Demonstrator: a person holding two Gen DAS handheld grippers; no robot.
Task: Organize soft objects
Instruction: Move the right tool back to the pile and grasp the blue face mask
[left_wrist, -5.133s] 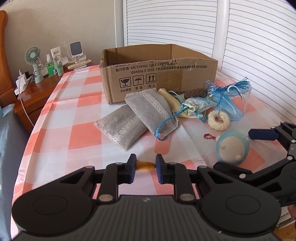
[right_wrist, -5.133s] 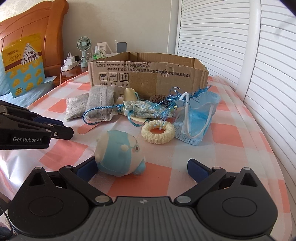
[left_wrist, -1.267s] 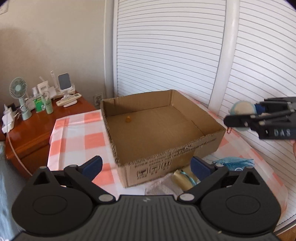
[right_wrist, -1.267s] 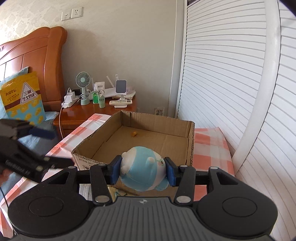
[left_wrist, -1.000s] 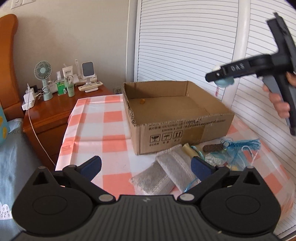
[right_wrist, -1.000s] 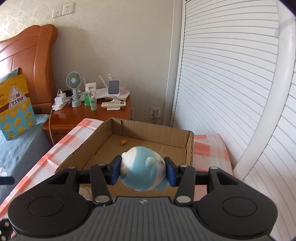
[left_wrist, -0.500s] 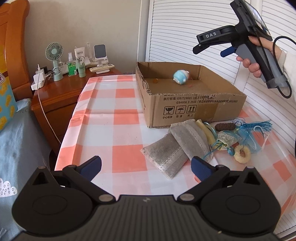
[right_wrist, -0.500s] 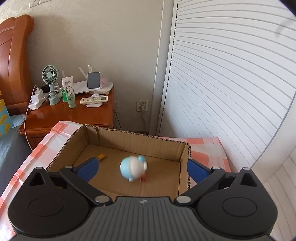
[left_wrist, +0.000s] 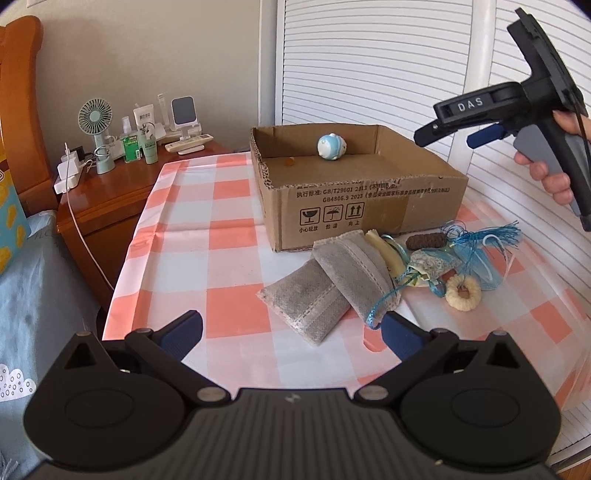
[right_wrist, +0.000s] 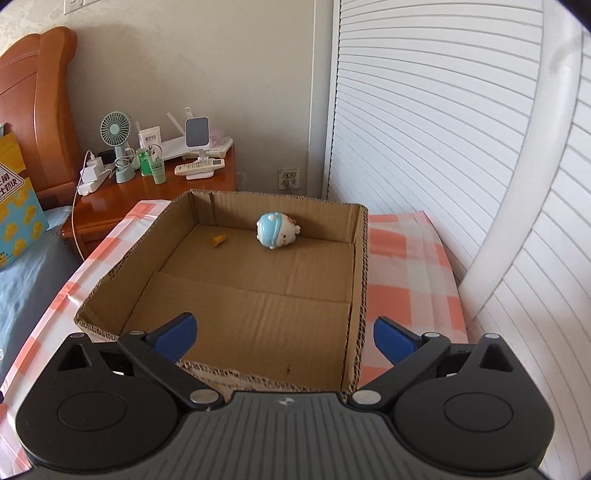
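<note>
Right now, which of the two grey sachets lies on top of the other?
The right grey sachet, nearer the cardboard box; it overlaps the left grey sachet.

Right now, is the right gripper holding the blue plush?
No, the right gripper is open and empty, and the blue plush lies inside the box near its far wall.

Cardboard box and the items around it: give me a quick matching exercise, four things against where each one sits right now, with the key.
Things:
1. blue plush toy
2. small orange piece
3. two grey pouches
4. cream ring

Places:
A. on the tablecloth, overlapping each other, in front of the cardboard box
B. on the box floor by the far wall, towards the right
C. on the tablecloth, at the right end of the pile beside the blue strings
D. on the box floor, left of the plush

Pairs: 1-B, 2-D, 3-A, 4-C
</note>
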